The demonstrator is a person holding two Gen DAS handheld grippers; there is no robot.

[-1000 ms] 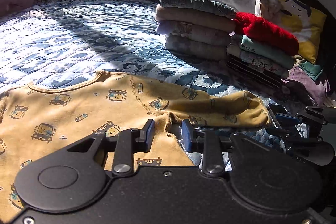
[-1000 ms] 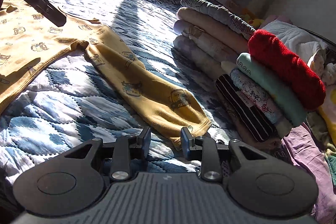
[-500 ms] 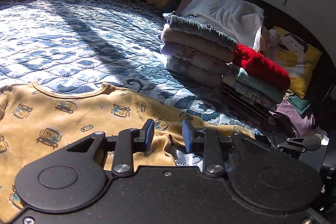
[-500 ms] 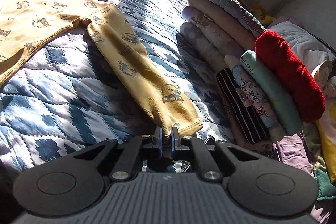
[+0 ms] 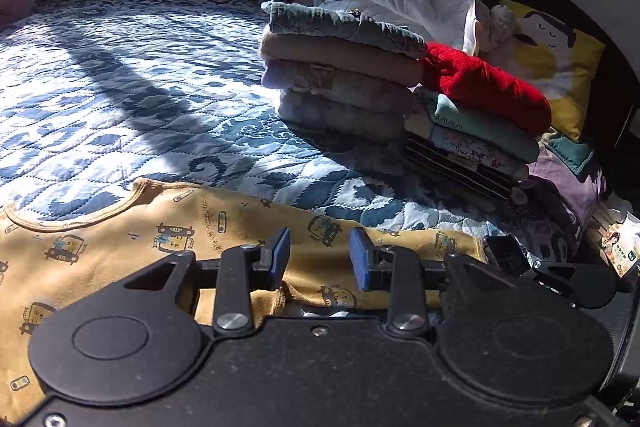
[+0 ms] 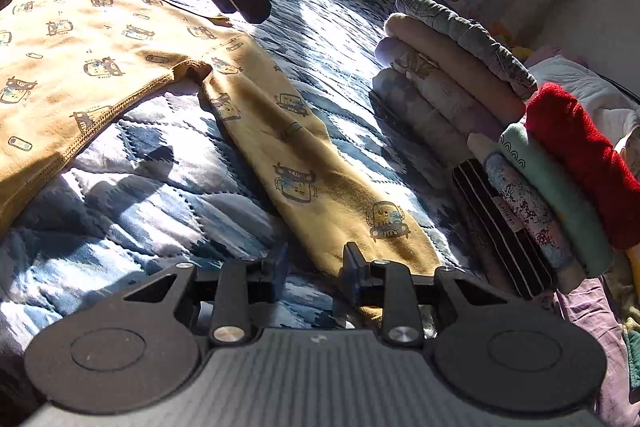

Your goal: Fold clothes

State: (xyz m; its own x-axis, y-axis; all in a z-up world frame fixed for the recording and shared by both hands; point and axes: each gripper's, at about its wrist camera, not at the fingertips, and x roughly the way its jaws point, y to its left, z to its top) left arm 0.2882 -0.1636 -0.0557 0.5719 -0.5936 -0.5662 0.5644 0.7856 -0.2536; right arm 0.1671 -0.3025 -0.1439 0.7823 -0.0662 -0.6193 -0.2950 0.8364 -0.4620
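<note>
Both cameras sit low over the bed [image 5: 120,75], each looking forward past its own fingers. Both views share the yellow shirt [image 5: 120,239] [image 6: 80,39] and the stack of folded clothes [image 5: 344,75] [image 6: 460,75] at right.

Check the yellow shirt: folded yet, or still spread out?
Spread. The yellow shirt lies flat on the quilt, its sleeve stretched out straight.
</note>
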